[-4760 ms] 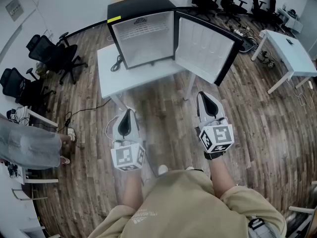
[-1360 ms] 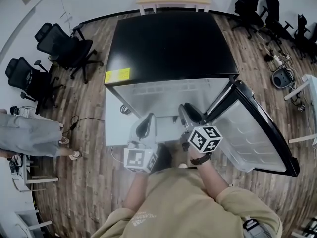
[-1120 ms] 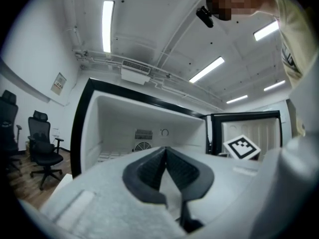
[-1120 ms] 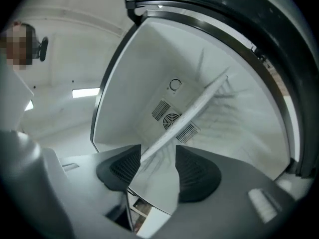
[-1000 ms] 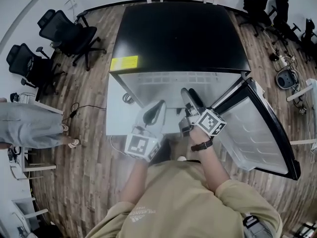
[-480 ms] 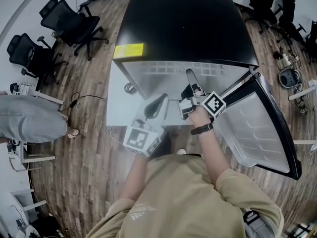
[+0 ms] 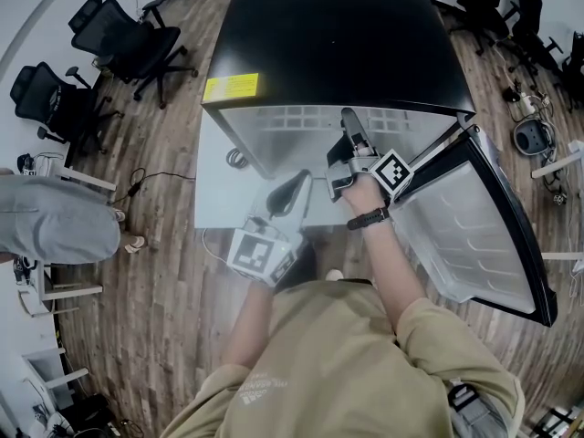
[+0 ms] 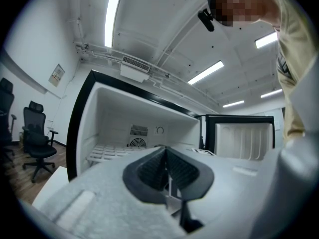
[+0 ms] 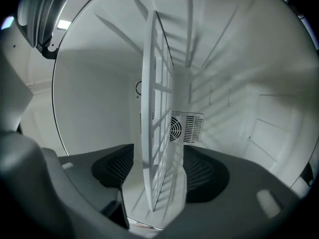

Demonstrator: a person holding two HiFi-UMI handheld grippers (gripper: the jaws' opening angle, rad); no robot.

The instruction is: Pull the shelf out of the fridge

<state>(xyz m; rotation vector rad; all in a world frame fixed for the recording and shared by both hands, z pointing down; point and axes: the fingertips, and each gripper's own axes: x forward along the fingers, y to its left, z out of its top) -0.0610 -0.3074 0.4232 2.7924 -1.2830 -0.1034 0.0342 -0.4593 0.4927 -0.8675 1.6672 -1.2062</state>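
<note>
The white grid shelf [image 9: 157, 108] lies level in the open mini fridge [image 7: 328, 44], its front edge between the jaws of the right gripper [image 9: 159, 173]. This gripper is turned on its side, evidently to take the edge from above and below. Its jaws have just been closing but do not yet pinch the shelf. The left gripper [image 8: 167, 171], jaws together and empty, hangs outside the fridge.

Fridge [image 7: 338, 44] top was black and smooth, with a slight sheen; liner [image 8: 114, 118] was smooth white moulded plastic, satin. Shelf [image 9: 157, 108] was a smooth white grid, plastic or coated wire, couldn't tell. Left gripper [image 8: 167, 153] shell was matt, grainy pale plastic; its pads [image 8: 152, 168] black, ribbed, rubbery-looking. Floor [image 7: 155, 281] was wood-grain plank, low sheen. Table [image 7: 214, 203] smooth matt white. Shirt [image 7: 338, 363] tan cloth.
</note>
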